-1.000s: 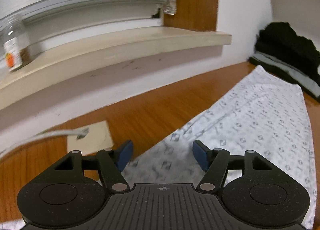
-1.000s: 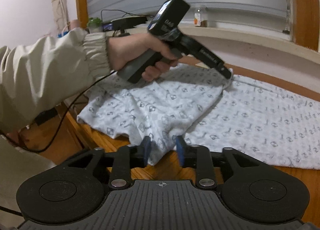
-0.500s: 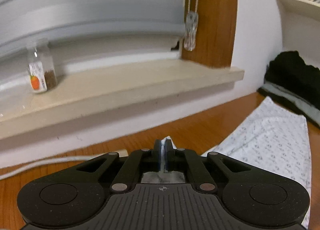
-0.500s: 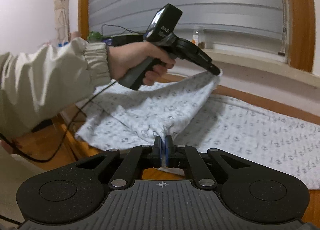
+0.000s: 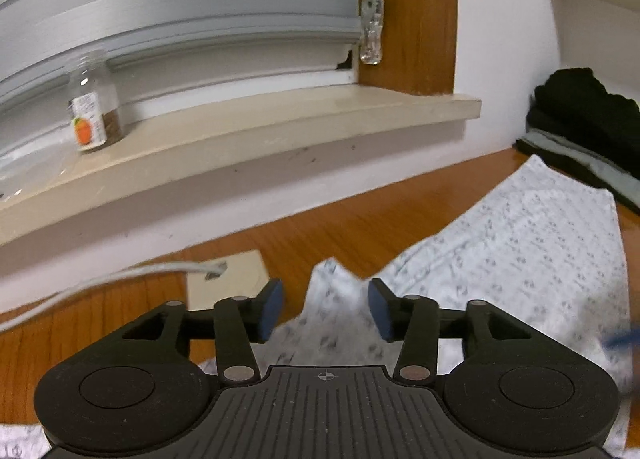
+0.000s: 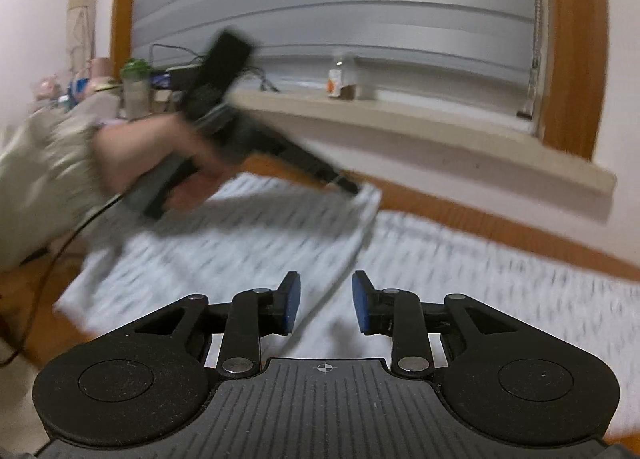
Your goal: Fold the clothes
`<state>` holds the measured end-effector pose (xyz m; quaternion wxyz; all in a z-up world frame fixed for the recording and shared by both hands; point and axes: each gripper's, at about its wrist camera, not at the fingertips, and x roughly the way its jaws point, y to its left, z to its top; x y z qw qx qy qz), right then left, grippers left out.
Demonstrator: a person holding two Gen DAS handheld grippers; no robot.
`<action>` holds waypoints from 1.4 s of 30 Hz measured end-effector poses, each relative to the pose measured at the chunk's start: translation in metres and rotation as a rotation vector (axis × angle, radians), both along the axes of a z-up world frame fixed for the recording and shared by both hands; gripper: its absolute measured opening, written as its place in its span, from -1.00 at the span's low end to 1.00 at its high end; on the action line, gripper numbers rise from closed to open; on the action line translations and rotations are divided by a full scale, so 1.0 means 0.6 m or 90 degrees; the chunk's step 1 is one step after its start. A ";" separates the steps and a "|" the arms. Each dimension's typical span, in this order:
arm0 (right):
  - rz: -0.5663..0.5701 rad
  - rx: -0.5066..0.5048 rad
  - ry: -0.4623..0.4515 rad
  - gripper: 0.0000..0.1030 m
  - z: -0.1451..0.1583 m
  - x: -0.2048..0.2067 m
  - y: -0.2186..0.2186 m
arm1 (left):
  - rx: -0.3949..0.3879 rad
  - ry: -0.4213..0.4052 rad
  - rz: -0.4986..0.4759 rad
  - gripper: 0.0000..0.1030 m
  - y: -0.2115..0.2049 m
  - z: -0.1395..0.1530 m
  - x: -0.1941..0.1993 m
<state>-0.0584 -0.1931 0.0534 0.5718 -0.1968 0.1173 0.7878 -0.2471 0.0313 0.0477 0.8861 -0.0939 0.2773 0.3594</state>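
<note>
Lying across the wooden worktop (image 5: 360, 227), the patterned garment (image 5: 520, 251) fills the right side of the left wrist view, and one peaked corner of it stands between the blue pads of the left tool (image 5: 326, 309). The jaws of this tool are opening; the pads do not touch the cloth. On the window sill (image 5: 280, 127) stands a clear jar (image 5: 93, 103) with an orange label, and a low dark layer sits at its bottom; what it is cannot be told. A white cable (image 5: 120, 275) ends above a pale square plate (image 5: 228, 279) on the wood. Dark folded clothes (image 5: 580, 127) are stacked at the far right.

From the right wrist view, much is blurred. The right tool (image 6: 326, 305) has its jaws opening too, with the folded edge of the garment (image 6: 240, 243) between the pads but not pressed. A hand (image 6: 160, 155) in a beige sleeve (image 6: 44, 163) holds the left tool (image 6: 352, 188) at the far corner of the fold. The jar (image 6: 343, 77) is on the sill, and a bottle with a green cap (image 6: 134, 89) is further left.
</note>
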 end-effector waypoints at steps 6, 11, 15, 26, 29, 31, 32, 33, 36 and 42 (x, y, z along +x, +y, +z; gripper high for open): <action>-0.011 -0.059 0.050 -0.42 -0.013 0.021 0.159 | -0.020 -0.009 0.001 0.03 0.015 -0.012 -0.025; -0.014 -0.113 0.088 -0.41 -0.027 0.018 0.242 | -0.026 -0.019 0.029 0.02 0.011 -0.007 -0.062; -0.026 -0.140 0.110 -0.34 -0.036 0.011 0.275 | -0.036 -0.034 0.056 0.03 0.013 -0.006 -0.095; 0.013 -0.110 0.096 -0.93 -0.017 -0.032 0.270 | -0.079 -0.094 0.112 0.03 0.033 -0.028 -0.148; 0.044 -0.082 0.102 -0.94 0.009 -0.048 0.242 | -0.089 -0.112 0.131 0.03 0.038 -0.029 -0.160; 0.072 -0.076 0.096 -0.94 0.022 -0.067 0.221 | -0.092 -0.119 0.138 0.03 0.040 -0.029 -0.164; 0.085 -0.075 0.092 -0.94 0.026 -0.078 0.209 | -0.094 -0.122 0.141 0.03 0.041 -0.029 -0.166; 0.097 -0.075 0.088 -0.94 0.029 -0.088 0.198 | -0.095 -0.123 0.144 0.03 0.041 -0.029 -0.167; 0.148 -0.085 0.069 -0.94 0.027 -0.123 0.162 | -0.097 -0.122 0.146 0.03 0.042 -0.030 -0.168; 0.191 -0.092 0.043 -0.82 0.017 -0.135 0.115 | -0.096 -0.126 0.150 0.04 0.041 -0.029 -0.171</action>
